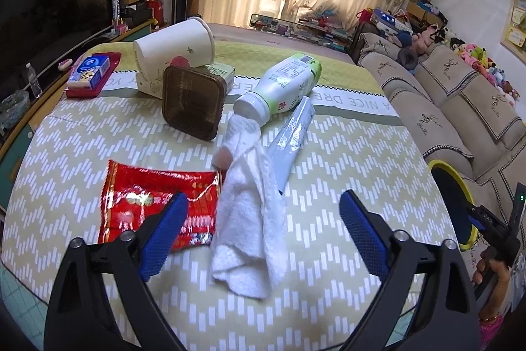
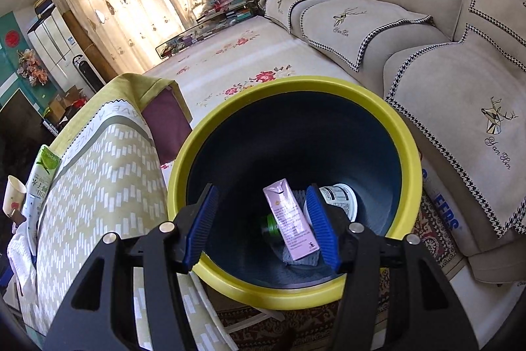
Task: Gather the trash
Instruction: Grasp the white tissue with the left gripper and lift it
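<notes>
In the left wrist view my left gripper [image 1: 263, 213] is open above the table, its fingers on either side of a crumpled white tissue [image 1: 250, 219]. A red snack wrapper [image 1: 157, 206] lies left of the tissue. Beyond lie a brown square plastic tub [image 1: 192, 102], a tipped white paper cup [image 1: 174, 50], a white and green bottle [image 1: 282, 87] and a flattened tube [image 1: 291, 137]. In the right wrist view my right gripper [image 2: 263, 219] is open and empty over the yellow-rimmed trash bin [image 2: 203, 137]. Inside lie a pink carton [image 2: 291, 219], a white cup [image 2: 338, 198] and a green-capped item [image 2: 269, 224].
A red tray with a blue tissue pack [image 1: 92, 71] sits at the table's far left. A small green box [image 1: 220, 73] lies behind the tub. The bin [image 1: 452, 203] stands off the table's right edge, beside a beige sofa [image 2: 427, 55]. A TV cabinet [image 1: 49, 22] runs along the left.
</notes>
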